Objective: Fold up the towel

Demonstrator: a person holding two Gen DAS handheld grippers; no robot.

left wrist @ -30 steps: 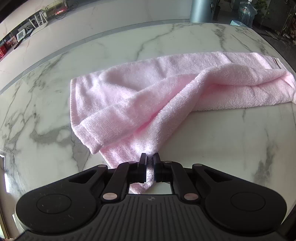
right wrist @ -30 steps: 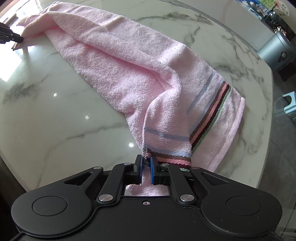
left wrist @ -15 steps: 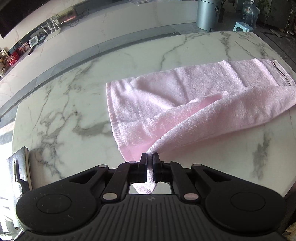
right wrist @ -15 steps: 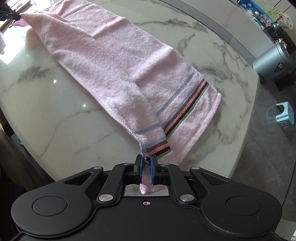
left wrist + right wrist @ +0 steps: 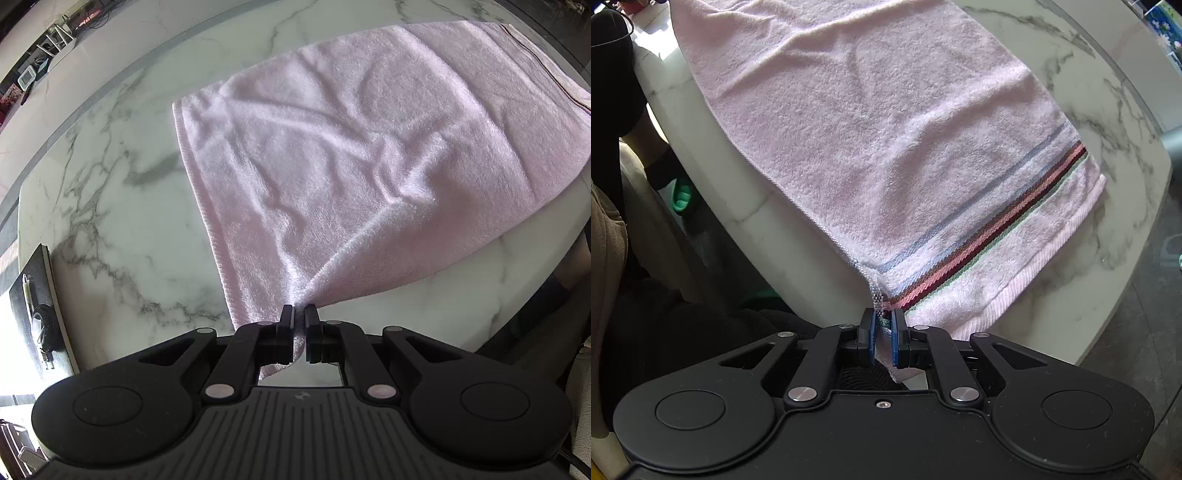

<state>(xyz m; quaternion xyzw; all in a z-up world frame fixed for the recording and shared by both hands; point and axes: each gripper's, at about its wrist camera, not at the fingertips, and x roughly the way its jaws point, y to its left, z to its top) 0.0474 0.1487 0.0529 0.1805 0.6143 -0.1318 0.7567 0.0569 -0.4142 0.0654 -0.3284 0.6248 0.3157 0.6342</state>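
The pink towel lies spread on the marble table. The left gripper pinches one near corner, the right gripper the striped corner, seemingly past the table's edge.

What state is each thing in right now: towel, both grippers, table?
Pink towel: spread open, wrinkled, near corners lifted.
Left gripper: shut on a plain corner.
Right gripper: shut on the striped-end corner.
Marble table: bears the towel's far part.
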